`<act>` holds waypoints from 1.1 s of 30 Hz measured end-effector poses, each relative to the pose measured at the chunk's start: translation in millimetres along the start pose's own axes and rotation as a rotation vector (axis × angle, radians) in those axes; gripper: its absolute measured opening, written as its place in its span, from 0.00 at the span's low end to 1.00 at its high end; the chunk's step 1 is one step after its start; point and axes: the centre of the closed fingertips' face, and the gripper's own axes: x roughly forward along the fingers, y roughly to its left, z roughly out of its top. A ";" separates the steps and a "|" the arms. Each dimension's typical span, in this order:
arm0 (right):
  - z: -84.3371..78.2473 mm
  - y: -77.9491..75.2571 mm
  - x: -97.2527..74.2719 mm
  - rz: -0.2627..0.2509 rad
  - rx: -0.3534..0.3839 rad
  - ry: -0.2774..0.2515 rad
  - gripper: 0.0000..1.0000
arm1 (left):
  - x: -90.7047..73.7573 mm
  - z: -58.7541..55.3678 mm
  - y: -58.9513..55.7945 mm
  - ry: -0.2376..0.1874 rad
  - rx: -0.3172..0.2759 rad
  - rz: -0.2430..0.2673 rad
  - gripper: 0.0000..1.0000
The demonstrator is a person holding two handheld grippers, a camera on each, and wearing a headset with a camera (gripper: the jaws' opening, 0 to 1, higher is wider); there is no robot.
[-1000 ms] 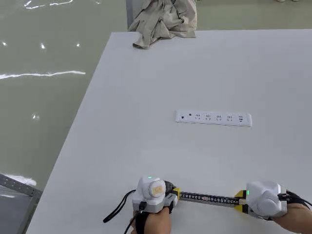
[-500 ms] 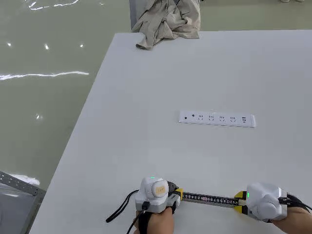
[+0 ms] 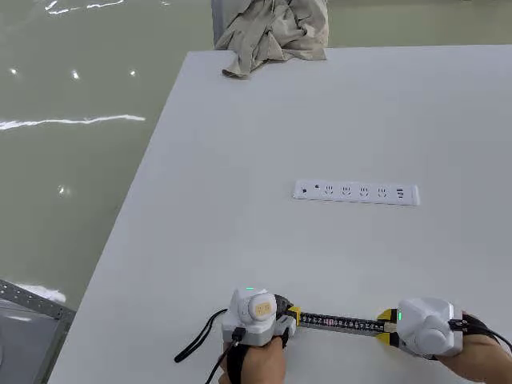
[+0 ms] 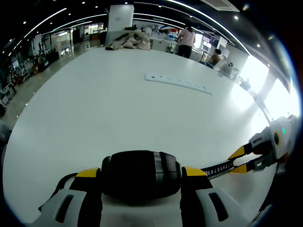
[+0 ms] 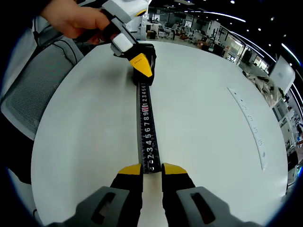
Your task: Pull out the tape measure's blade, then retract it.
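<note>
Black rounded tape-measure case [image 4: 142, 163], clamped as anchor between left gripper [image 4: 141, 176] jaws; right gripper [image 5: 152, 169] jaws pinch black numbered blade [image 5: 146, 123] tip, keeping it extended.

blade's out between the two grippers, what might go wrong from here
1. The right gripper pinches only the very end of the blade. If that grip slips, the blade will likely whip back toward the case.
2. The left gripper clamps the case across its rounded sides, so it might twist or pop out of the jaws under tension.
3. The blade runs straight between the two grippers. Moving either one sideways could kink it.
</note>
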 end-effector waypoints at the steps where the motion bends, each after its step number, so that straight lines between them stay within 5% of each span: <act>1: 2.0 -0.5 -0.2 -0.002 -0.003 -0.002 0.14 | 0.3 -0.3 0.3 0.000 0.001 0.000 0.64; 33: 22.8 -1.3 20.1 0.013 -0.002 -0.022 0.14 | -0.1 -0.4 0.2 0.006 -0.002 -0.002 0.64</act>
